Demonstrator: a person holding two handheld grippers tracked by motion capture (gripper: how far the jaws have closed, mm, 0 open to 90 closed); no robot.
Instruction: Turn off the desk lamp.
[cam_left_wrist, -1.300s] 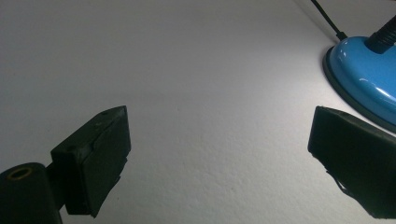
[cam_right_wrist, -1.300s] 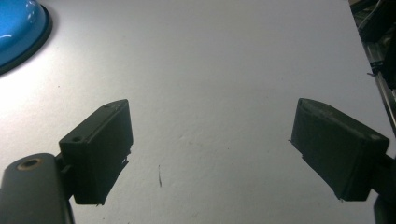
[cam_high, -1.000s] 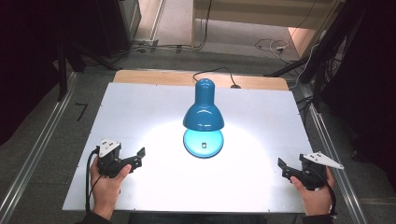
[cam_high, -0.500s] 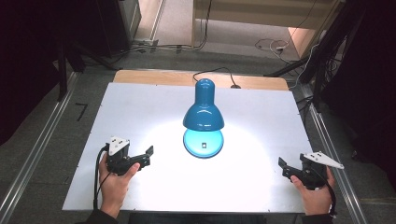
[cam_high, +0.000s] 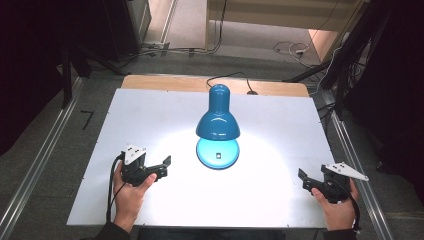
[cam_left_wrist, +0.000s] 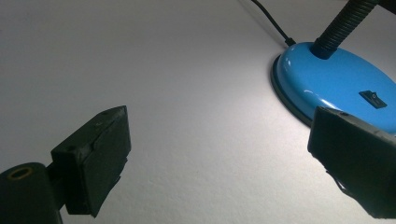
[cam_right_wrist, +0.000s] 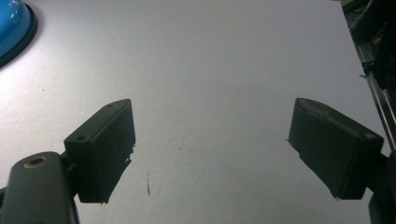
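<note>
Lamp (cam_high: 218, 125): blue, lit, mid-table; switch (cam_left_wrist: 373, 98) on its round base.
My left gripper (cam_high: 161, 167): jaws spread wide, empty, near the base.
My right gripper (cam_high: 306, 179): jaws apart, empty, well away.

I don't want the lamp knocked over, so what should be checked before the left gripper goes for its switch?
1. Left gripper jaws open, nothing held: ok.
2. Black rocker switch on the round blue lamp base in sight: ok.
3. White table between gripper and base free of obstacles: ok.
4. Blue lamp shade overhangs the switch: not ok, tight from above.
5. Right gripper open, apart from the lamp: ok.
6. Switch position: cannot tell.
</note>
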